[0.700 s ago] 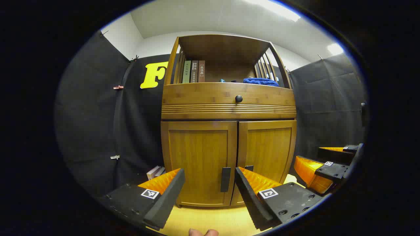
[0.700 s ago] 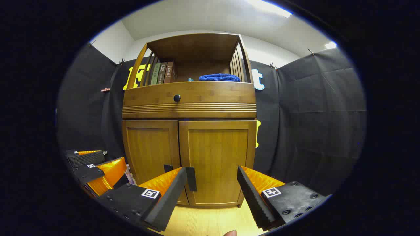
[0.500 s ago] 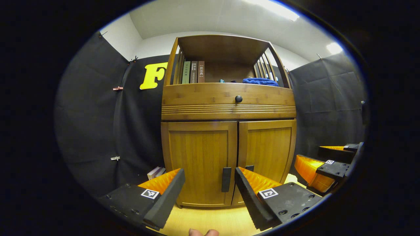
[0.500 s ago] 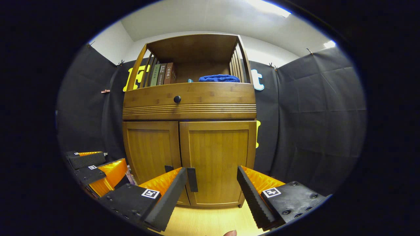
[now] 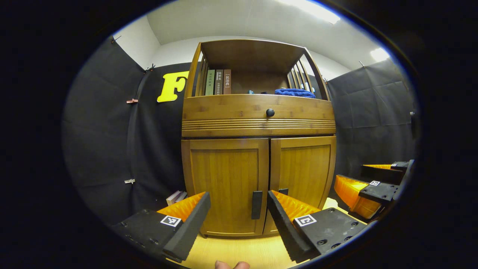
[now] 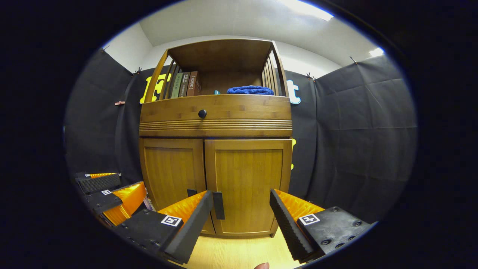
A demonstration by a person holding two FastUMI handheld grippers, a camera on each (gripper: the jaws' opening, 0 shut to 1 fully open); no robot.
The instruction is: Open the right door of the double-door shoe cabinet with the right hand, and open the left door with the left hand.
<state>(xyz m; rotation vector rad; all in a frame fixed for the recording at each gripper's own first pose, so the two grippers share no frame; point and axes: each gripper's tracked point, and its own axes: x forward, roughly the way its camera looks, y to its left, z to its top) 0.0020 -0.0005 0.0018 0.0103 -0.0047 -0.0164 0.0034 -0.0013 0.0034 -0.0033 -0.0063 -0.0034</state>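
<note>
Both grippers hang in front of the tall bamboo-brown wooden shoe cabinet point(image 5: 257, 149), and there's open air between every finger and the wood. The cabinet stands on pale yellow wood-grain flooring point(image 6: 239, 254), backed close against the black cloth wall point(image 6: 351, 142), with free floor ahead of its doors.

Left gripper point(image 5: 239, 218): jaws spread wide, nothing between them, lined up ahead of the left door point(image 5: 226, 186), whose dark vertical handle point(image 5: 256, 204) shows in the gap between the fingers. Right gripper point(image 6: 241, 218): also spread apart and empty, facing the right door point(image 6: 248, 186); its dark handle point(image 6: 219, 205) sits just beside the left-hand finger in the right gripper view.

Both doors are flush and closed, meeting at a centre seam. Above them runs a ribbed drawer front with a round black knob point(image 5: 270, 112). The open top shelf holds upright books point(image 5: 218, 82) at the left and a folded blue towel point(image 6: 250, 90) at the right.
</note>
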